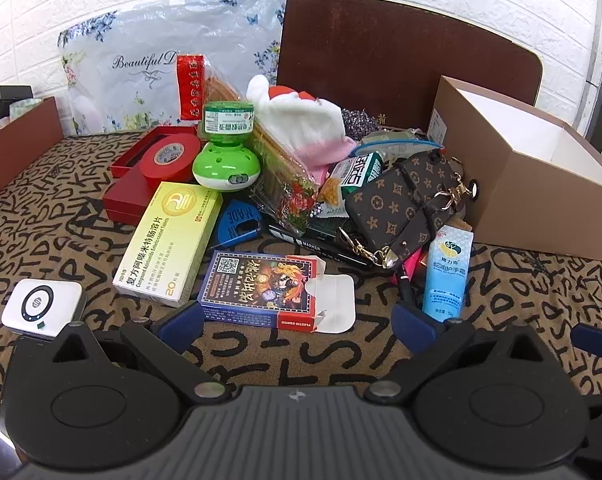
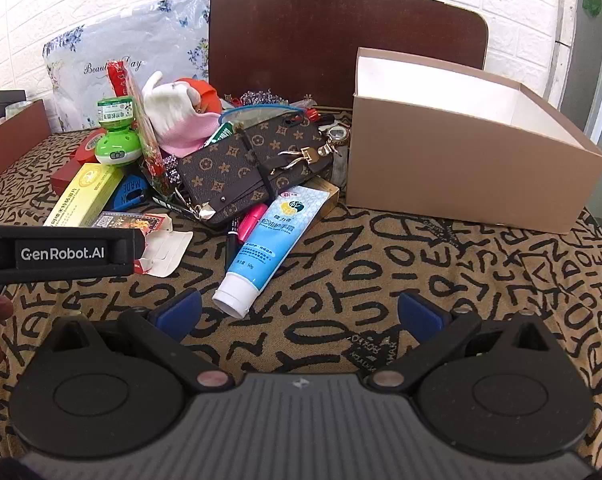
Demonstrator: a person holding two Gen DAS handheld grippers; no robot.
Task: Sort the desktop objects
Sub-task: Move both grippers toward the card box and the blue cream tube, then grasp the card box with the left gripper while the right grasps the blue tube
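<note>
Left gripper (image 1: 297,322) low over lettered cloth (image 1: 501,300), jaws apart, holding nothing; card box (image 1: 261,288) just beyond its fingertips, flap open. Right gripper (image 2: 299,314) likewise spread and unloaded; cap of blue hand-cream tube (image 2: 269,240) just beyond its left finger. Cardboard box (image 2: 461,168) far right, lid off, visible interior bare. Clutter heaped left of box: monogram wallet (image 2: 249,168), yellow medicine carton (image 1: 169,240), green repellent bottle (image 1: 225,148). Red tape roll (image 1: 169,158) seated on red case (image 1: 141,188).

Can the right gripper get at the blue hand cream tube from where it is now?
Probably yes: the right gripper is open, and the blue hand cream tube lies just ahead, white cap nearest, nothing between.
</note>
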